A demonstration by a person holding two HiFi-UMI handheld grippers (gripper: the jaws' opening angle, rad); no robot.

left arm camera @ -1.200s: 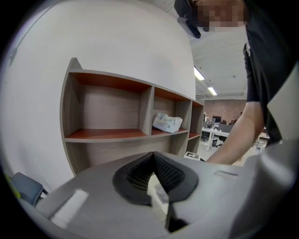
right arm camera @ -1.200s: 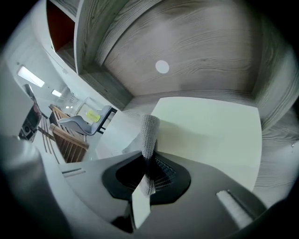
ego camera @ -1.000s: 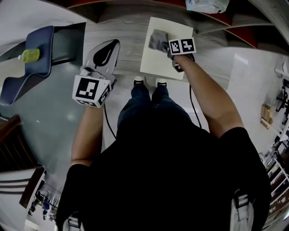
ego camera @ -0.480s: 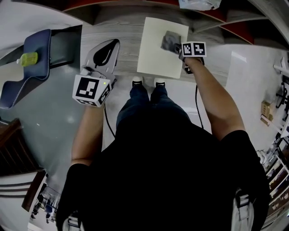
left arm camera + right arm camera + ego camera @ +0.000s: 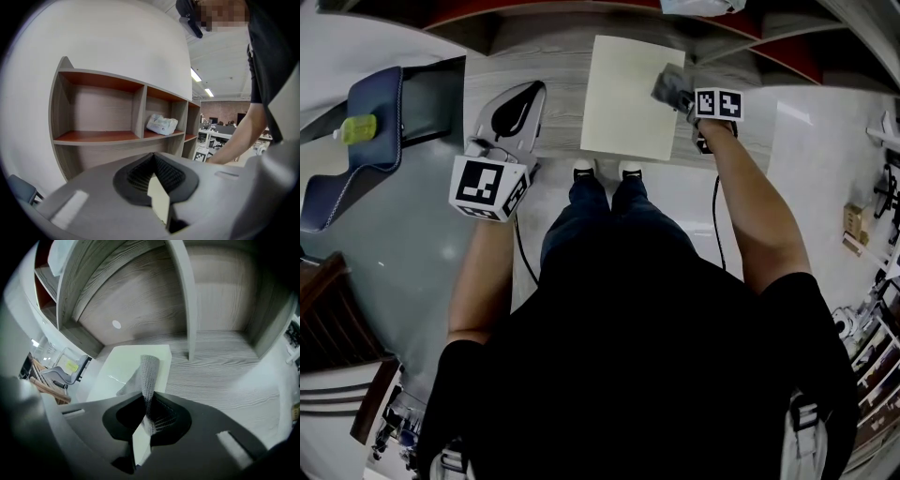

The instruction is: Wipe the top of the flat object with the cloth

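Observation:
A pale cream flat board (image 5: 623,98) lies on the wood-grain surface (image 5: 558,61) in front of the person's feet. A grey mesh cloth (image 5: 671,87) rests on the board's far right edge, and my right gripper (image 5: 686,101) is shut on it. In the right gripper view the cloth (image 5: 149,373) rises from between the jaws and drapes onto the board (image 5: 119,373). My left gripper (image 5: 517,111) hangs left of the board, apart from it. Seen from the left gripper view, the left gripper (image 5: 157,190) points at a shelf unit, jaws together with nothing in them.
A wooden shelf unit (image 5: 101,136) with a white packet (image 5: 162,124) stands behind the board. A blue seat (image 5: 356,155) with a yellow-green bottle (image 5: 357,127) is at the far left. The person's shoes (image 5: 605,171) touch the board's near edge. Grey floor lies left, white floor right.
My right gripper has dragged the cloth rightward across the board, from its upper middle to its right edge. The left gripper has stayed put.

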